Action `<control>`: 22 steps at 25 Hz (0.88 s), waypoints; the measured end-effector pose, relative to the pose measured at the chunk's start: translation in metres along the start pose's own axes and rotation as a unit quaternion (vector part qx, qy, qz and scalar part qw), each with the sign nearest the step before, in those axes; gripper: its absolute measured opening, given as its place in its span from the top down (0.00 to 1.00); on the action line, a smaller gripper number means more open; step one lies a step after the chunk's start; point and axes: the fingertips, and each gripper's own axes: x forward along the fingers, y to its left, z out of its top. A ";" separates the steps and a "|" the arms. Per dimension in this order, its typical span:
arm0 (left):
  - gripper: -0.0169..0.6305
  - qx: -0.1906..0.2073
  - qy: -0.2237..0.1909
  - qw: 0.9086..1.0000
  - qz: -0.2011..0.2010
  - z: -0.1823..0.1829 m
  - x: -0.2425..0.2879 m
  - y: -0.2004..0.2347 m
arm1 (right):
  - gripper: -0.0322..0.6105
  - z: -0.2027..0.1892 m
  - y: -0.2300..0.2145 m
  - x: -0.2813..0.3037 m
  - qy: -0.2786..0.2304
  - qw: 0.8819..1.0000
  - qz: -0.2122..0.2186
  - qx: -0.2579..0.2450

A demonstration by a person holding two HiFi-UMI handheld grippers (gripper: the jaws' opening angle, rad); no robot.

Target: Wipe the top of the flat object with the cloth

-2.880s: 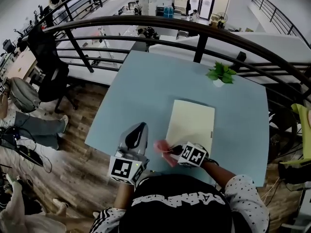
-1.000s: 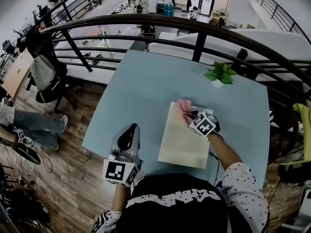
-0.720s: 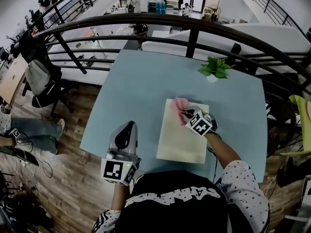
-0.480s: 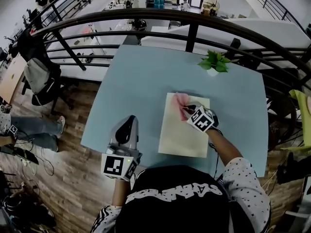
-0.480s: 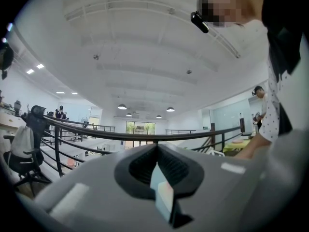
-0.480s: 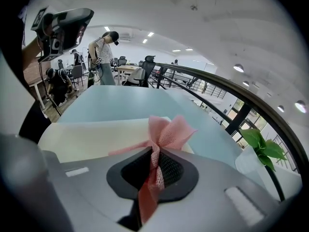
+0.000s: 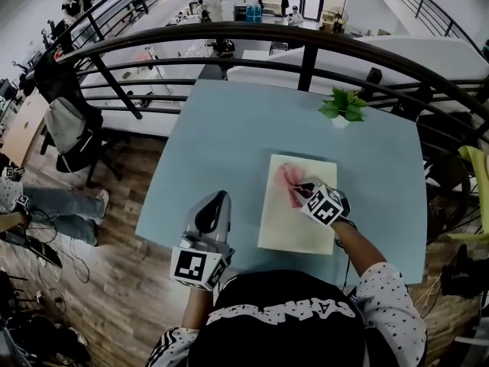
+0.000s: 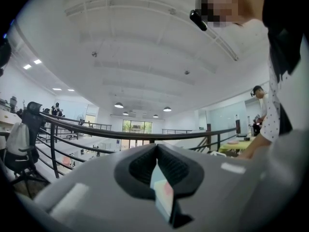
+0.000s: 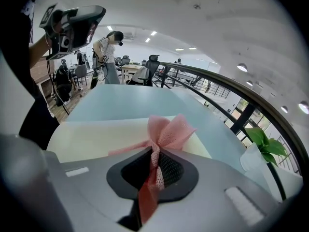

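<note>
Head view: right gripper (image 7: 309, 192) is low over the far half of the pale yellow flat board (image 7: 294, 224). The board lies on the light blue table (image 7: 221, 144), toward its right side, short of the small green potted plant (image 7: 345, 107). Pink mesh cloth (image 7: 290, 179) fans out ahead of the gripper tip, on the board's surface near its far left corner. Judgement: the low, forward-tilted hold keeps the cloth pressed down so a stroke can drag it along the top. Wiping looks under way. Left gripper (image 7: 216, 202) hangs by the table's near left edge, well apart from the board, probably parked clear of the stroke path.

Left gripper view: jaws closed on each other with nothing between them. They are aimed up at the dark curved railing (image 8: 145, 135) and the ceiling. Idle.

Right gripper view: jaws clenched on a twisted bunch of the cloth. The loose end flares past the tips and rests on the board. Judgement: pinching a bunch rather than an edge leaves a free pad out front to do the wiping.
</note>
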 end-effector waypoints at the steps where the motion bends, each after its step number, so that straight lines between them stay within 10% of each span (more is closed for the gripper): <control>1: 0.97 -0.002 0.003 1.000 -0.002 -0.001 0.000 -0.001 | 0.91 0.000 0.004 -0.001 0.000 1.000 0.002 -0.001; 22: 0.97 -0.018 0.011 0.997 -0.070 -0.012 0.022 -0.039 | 0.91 -0.010 0.077 -0.029 -0.001 0.999 0.044 -0.023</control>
